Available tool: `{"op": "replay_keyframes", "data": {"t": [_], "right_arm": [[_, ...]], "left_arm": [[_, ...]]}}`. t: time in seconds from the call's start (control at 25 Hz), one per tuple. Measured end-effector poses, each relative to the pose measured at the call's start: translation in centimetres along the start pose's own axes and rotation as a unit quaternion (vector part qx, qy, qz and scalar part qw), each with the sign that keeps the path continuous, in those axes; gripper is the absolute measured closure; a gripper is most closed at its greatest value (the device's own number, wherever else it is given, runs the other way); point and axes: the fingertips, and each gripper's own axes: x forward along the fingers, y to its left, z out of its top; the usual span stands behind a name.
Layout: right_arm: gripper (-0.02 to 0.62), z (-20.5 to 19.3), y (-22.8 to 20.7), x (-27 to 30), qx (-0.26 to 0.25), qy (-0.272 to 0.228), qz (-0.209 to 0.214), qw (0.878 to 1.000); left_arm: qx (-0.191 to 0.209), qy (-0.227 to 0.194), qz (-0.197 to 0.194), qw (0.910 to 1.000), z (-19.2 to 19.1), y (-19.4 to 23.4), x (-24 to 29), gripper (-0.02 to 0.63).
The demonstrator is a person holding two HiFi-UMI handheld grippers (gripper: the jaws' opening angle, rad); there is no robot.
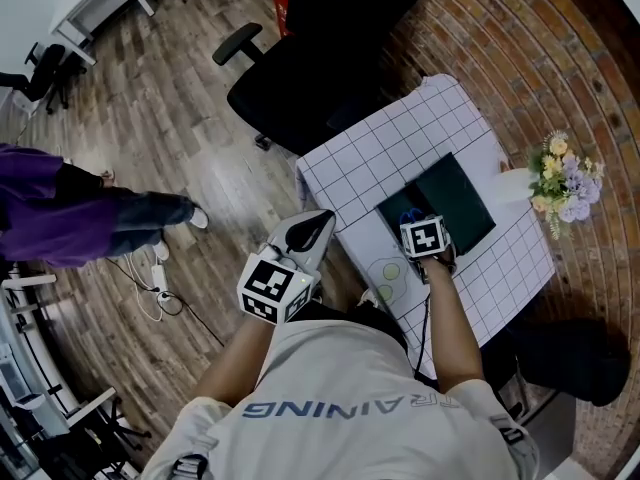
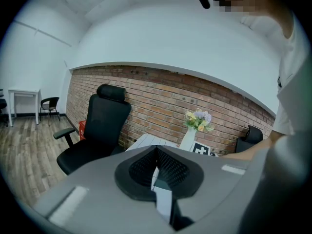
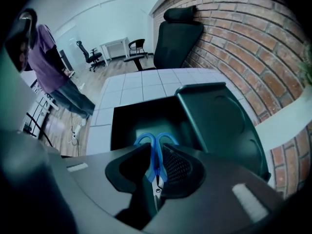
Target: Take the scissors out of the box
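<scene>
A dark green box [image 1: 392, 208] stands open on the white checked tablecloth [image 1: 400, 138], its lid [image 1: 458, 196] folded back to the right. Blue-handled scissors [image 3: 156, 145] stand handles-up over the box's dark inside [image 3: 131, 121]. My right gripper [image 3: 155, 152] points steeply down into the box, and its pads press on the scissors just below the handle loops. In the head view only its marker cube [image 1: 424, 236] shows, over the box's near end. My left gripper [image 1: 322, 218] hovers off the table's left edge with fingertips together and nothing held; the left gripper view shows it [image 2: 156, 152] the same.
A white vase of flowers [image 1: 560, 180] stands at the table's right edge against the brick wall. Behind the table is a black office chair [image 1: 310, 68]. A person in purple [image 1: 60, 208] stands on the wooden floor to the left, near loose cables [image 1: 155, 283].
</scene>
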Motion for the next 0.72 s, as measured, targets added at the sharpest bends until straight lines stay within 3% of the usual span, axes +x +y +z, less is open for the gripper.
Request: {"op": "replay_keyframes", "data": {"t": [0.4,0.72], "right_arm": [[0.499,3.0,0.4,-9.6,0.013,-0.151,0.002,0.988],[0.500,4.3,-2.0,-19.3,0.051,-0.287,-0.006,0.956]], "left_arm": [[0.020,-0.021,-0.024,0.9993,2.2,-3.0,1.0,0.603],[0.039,-0.043,-0.040,0.9975,4.2,-7.0,1.9,0.603]]}}
